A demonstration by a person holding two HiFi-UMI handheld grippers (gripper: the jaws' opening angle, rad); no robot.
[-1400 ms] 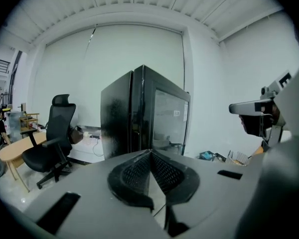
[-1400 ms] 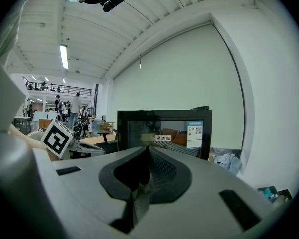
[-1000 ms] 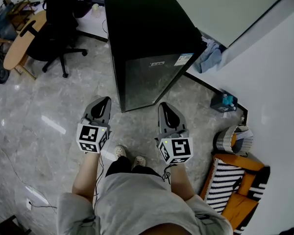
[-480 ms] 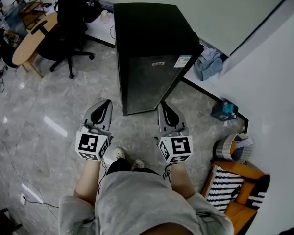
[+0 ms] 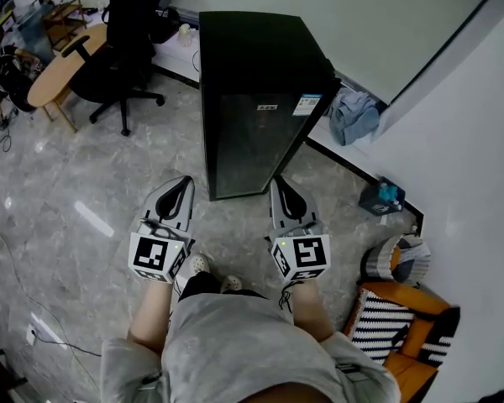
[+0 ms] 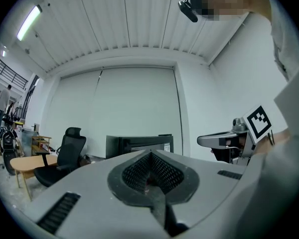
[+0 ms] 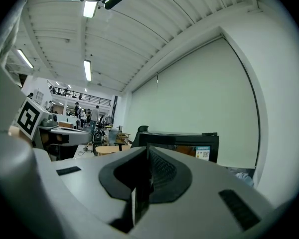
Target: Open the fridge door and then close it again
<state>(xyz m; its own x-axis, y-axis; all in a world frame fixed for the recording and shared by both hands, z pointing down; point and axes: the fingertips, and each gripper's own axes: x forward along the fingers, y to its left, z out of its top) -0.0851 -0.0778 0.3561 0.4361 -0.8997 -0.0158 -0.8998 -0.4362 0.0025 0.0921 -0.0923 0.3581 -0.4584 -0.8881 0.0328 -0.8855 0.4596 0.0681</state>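
We see the black fridge (image 5: 260, 82) standing on the grey stone floor (image 5: 84, 183) with its back toward the pale wall (image 5: 361, 15). Its door is shut and faces us, and a small label (image 5: 305, 105) sits near the door's top right corner.

We hold both tools out ahead of our body, side by side, pointing toward that door and short of it. Neither touches the fridge. In the head view the left gripper (image 5: 181, 181) lines up with the door's left edge. Its fingers (image 6: 132, 173) are pressed together with nothing between them. The right gripper (image 5: 279, 183) lines up with the door's right part, and its fingers (image 7: 164, 171) are likewise together and empty.

To the left of the fridge a black office chair (image 5: 126, 32) stands beside a wooden bench (image 5: 55, 74). On the fridge's right a bluish bundle of cloth (image 5: 353, 116) lies by the wall. Nearer us on that side are a small blue box (image 5: 380, 197), a round basket (image 5: 391, 259) and a black-and-white striped seat (image 5: 386, 330). Our pale shoes (image 5: 203, 264) show between the two grippers.
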